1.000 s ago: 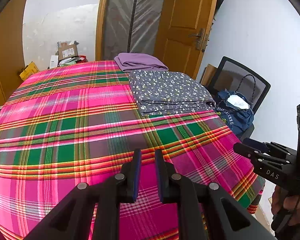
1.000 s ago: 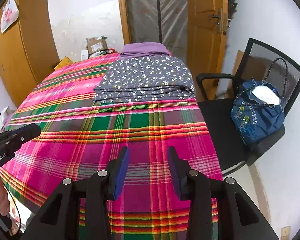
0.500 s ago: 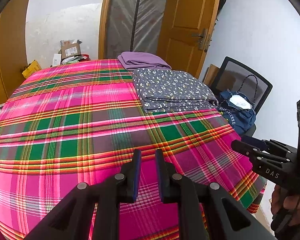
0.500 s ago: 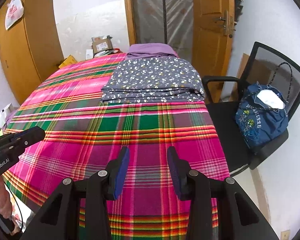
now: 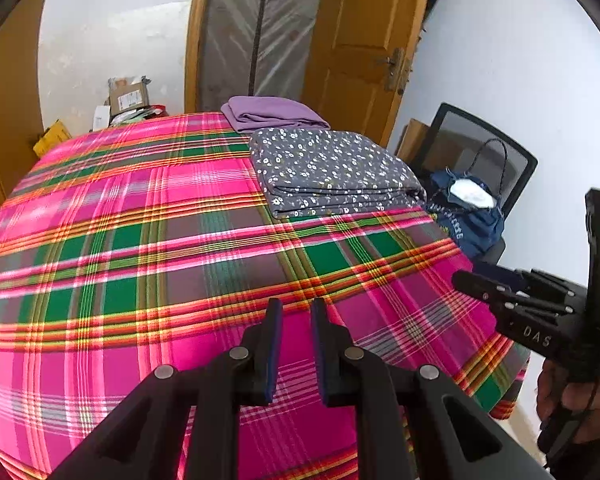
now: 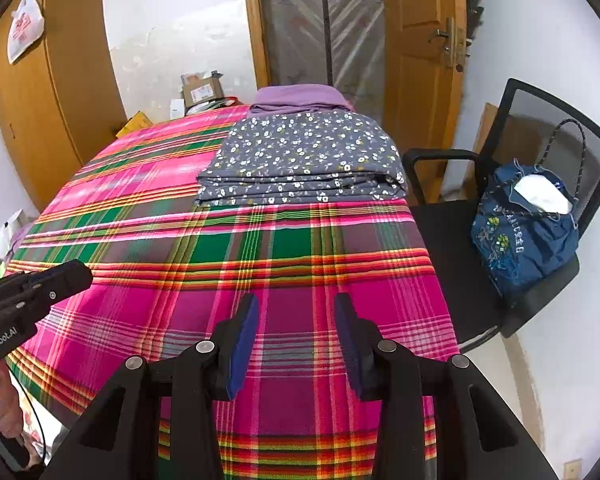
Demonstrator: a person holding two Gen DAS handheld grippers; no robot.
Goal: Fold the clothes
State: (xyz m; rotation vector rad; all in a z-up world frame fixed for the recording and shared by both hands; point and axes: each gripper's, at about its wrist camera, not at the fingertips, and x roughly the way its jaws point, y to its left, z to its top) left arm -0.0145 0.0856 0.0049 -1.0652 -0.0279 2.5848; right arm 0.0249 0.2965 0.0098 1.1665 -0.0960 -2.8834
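Your table (image 5: 140, 240) wears a pink plaid cloth. At its far right corner the folded floral garment (image 5: 332, 172) lies, touching the folded purple garment (image 5: 274, 114) behind it. Your left gripper (image 5: 293, 312) has its jaws narrowly apart, your right gripper (image 6: 296, 308) wider; both empty.

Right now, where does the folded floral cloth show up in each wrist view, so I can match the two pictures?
Left wrist view: the folded floral cloth lies right of centre in the upper half, on the far side of the plaid tablecloth.
Right wrist view: the cloth sits at centre, upper half, by the table's far right edge.
Shared landmark: the folded purple cloth just behind it, before the wooden door.
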